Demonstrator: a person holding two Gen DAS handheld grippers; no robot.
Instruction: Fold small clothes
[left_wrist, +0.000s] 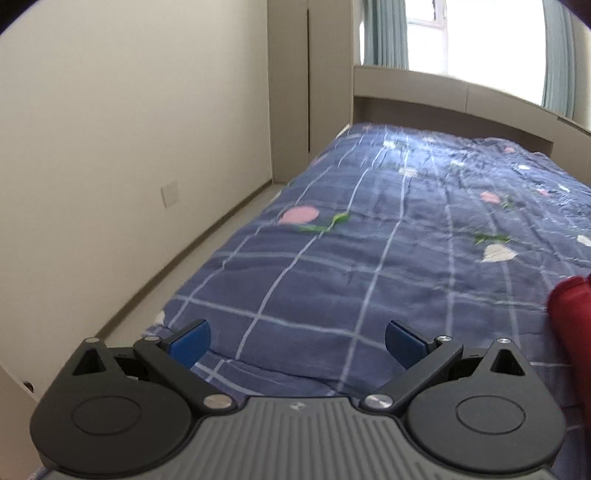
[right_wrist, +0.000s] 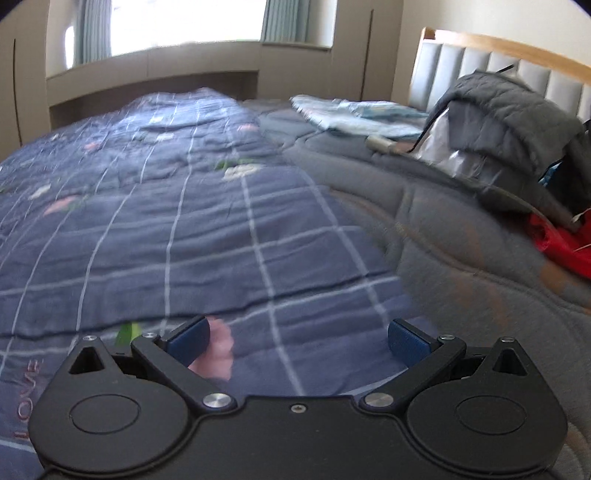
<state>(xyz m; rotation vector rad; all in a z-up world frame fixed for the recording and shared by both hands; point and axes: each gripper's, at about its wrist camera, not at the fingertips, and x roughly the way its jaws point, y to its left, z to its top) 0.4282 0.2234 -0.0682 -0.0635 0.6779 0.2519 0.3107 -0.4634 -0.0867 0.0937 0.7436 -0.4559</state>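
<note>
A red garment lies on the blue checked bedcover at the right edge of the left wrist view, partly cut off. My left gripper hangs open over the near edge of the bed, nothing between its blue pads, with the red garment to its right. In the right wrist view my right gripper is open and empty above the same bedcover. Far right, a red cloth pokes out by a pile of grey clothing.
A cream wall and a strip of floor run along the bed's left side. A grey quilt covers the bed's right part. A light folded cloth and a padded headboard stand behind. A window is at the far end.
</note>
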